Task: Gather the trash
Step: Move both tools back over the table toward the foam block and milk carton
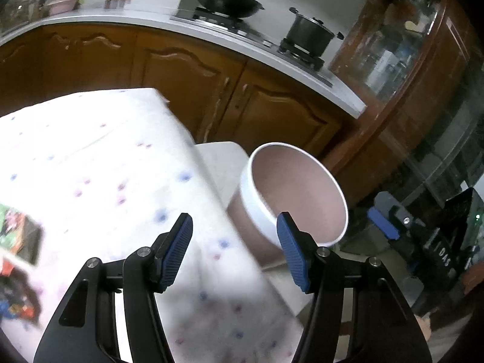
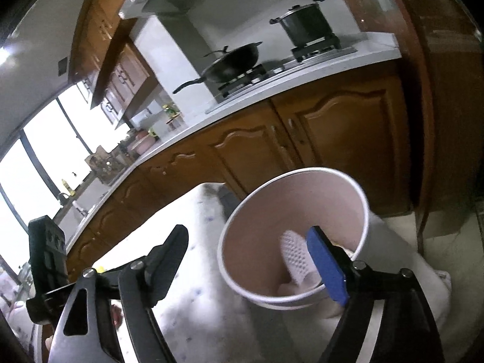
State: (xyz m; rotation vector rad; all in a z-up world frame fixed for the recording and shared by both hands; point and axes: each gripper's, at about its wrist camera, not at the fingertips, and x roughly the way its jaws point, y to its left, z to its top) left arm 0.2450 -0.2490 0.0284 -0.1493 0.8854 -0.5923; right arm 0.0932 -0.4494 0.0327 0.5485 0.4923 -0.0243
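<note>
Kitchen cabinets and a stove with a wok [image 1: 230,0] form the background. Beside the cloth-covered surface [image 1: 106,157] stands the pink trash bin [image 2: 272,217], holding a white perforated item [image 2: 295,257]. Left gripper [image 1: 234,251] fingers are parted and empty; right gripper [image 2: 254,260] fingers spread wide, empty, at the bin's rim.

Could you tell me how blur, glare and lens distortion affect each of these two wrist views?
Left wrist view: the tablecloth is blown out and motion-smeared, the packaging at its left edge unreadable; the countertop bows from fisheye distortion. Right wrist view: the windows glare white, cabinets curve, and the bin is fairly sharp.
</note>
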